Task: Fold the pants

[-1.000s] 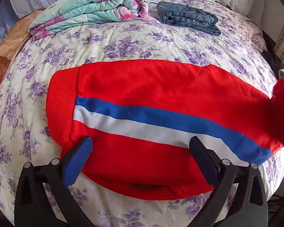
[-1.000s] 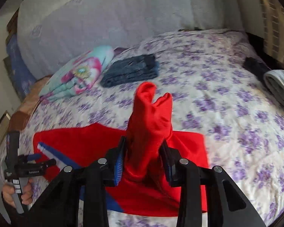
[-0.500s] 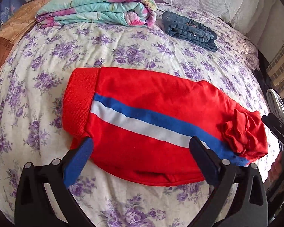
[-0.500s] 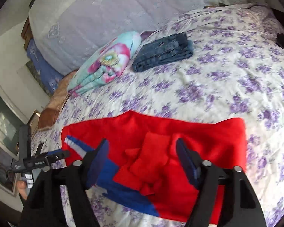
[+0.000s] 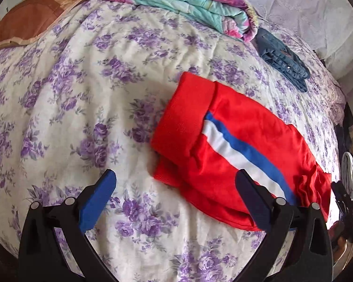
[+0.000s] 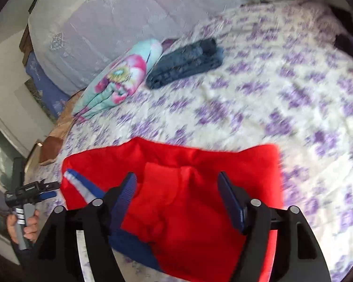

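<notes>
2 grippers hang over a bed spread with a purple-flowered sheet (image 5: 87,89), and neither holds anything. Red pants (image 5: 235,145) with a blue and white side stripe (image 5: 244,155) lie folded on the sheet, the ribbed waistband (image 5: 183,117) at the end toward the pillows and a bunched red cuff (image 6: 167,188) laid on top at the other end. From the left wrist view, the left gripper (image 5: 174,199) has its fingers spread wide apart; the blue-padded one sits over bare sheet, the other over the near edge of the pants, and whether it touches the cloth is not clear. From the right wrist view, which is blurred, the right gripper (image 6: 177,202) also has its fingers wide apart, 1 on each side of the bunched cuff and above the red fabric. Near the head of the bed lie a folded floral quilt (image 5: 188,2) and, just beside it, folded blue jeans (image 5: 282,58). A brown pillow (image 5: 28,21) sits at the far left corner.
</notes>
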The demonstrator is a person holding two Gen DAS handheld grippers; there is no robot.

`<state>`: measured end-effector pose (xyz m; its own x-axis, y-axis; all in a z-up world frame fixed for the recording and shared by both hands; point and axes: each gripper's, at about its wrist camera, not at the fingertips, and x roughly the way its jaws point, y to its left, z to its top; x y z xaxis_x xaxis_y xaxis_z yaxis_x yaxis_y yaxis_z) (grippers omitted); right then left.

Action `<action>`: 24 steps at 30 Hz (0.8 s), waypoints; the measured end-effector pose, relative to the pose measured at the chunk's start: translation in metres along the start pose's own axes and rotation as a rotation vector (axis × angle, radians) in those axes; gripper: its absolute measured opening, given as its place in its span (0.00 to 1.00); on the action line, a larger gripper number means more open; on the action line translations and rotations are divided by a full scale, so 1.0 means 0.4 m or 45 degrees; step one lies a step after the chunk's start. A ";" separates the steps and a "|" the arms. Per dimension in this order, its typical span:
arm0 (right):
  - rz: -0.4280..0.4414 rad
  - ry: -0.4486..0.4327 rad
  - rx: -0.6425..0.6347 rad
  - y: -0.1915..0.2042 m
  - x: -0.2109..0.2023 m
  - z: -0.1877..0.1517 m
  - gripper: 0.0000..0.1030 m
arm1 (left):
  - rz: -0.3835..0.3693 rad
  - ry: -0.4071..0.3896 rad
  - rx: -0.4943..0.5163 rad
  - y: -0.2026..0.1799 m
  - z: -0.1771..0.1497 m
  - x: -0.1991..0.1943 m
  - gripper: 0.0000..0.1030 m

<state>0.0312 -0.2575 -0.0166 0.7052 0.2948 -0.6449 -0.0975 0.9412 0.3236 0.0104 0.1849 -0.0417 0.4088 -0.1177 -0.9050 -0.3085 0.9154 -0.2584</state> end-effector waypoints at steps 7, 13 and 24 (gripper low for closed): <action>-0.073 -0.003 0.237 -0.170 -0.023 -0.019 0.85 | 0.019 0.057 -0.052 -0.005 -0.002 0.037 0.96; -0.002 0.006 0.387 -0.254 -0.024 -0.058 0.85 | -0.039 0.059 -0.075 -0.025 0.000 -0.003 0.96; -0.070 0.004 0.361 -0.283 -0.030 -0.081 0.92 | -0.090 0.194 -0.038 -0.099 -0.038 0.051 0.96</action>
<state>0.0108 -0.3621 -0.0679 0.7015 0.2459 -0.6689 0.1414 0.8718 0.4689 0.0177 0.1404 -0.0550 0.2959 -0.2407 -0.9244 -0.3101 0.8911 -0.3313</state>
